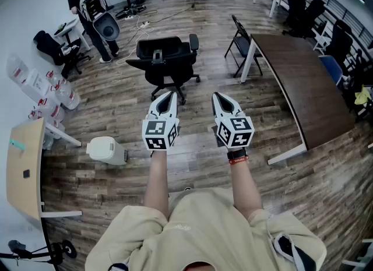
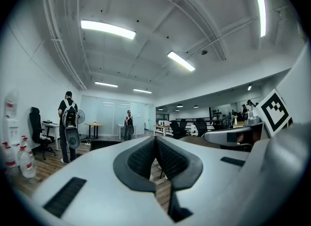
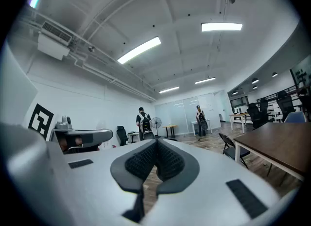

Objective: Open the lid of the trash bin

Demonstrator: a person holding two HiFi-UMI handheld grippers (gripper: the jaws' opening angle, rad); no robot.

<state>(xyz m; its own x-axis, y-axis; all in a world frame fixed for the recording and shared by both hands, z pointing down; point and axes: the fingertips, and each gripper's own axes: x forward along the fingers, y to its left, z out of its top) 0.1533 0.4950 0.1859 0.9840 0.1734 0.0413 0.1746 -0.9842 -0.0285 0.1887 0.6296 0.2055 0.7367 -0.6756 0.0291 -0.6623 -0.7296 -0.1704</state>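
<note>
Leftward, closed trash bin (image 1: 108, 150) beside desk (image 1: 23, 168); office chair (image 1: 166, 60) ahead.

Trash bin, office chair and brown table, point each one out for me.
Trash bin (image 1: 105, 148): head view, on its white lid.
Office chair (image 1: 167, 60): head view, the middle of the chair.
Brown table (image 1: 303, 86): head view, on its bare top.

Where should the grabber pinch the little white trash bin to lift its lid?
Probably the rim of the lid, on the side away from its hinge. The trash bin stands upright on the floor with that rounded lid shut, so only the thin edge offers a pinch. Which side has the hinge is too small to tell. The left gripper is nearer; its jaws are together and must open first.
</note>
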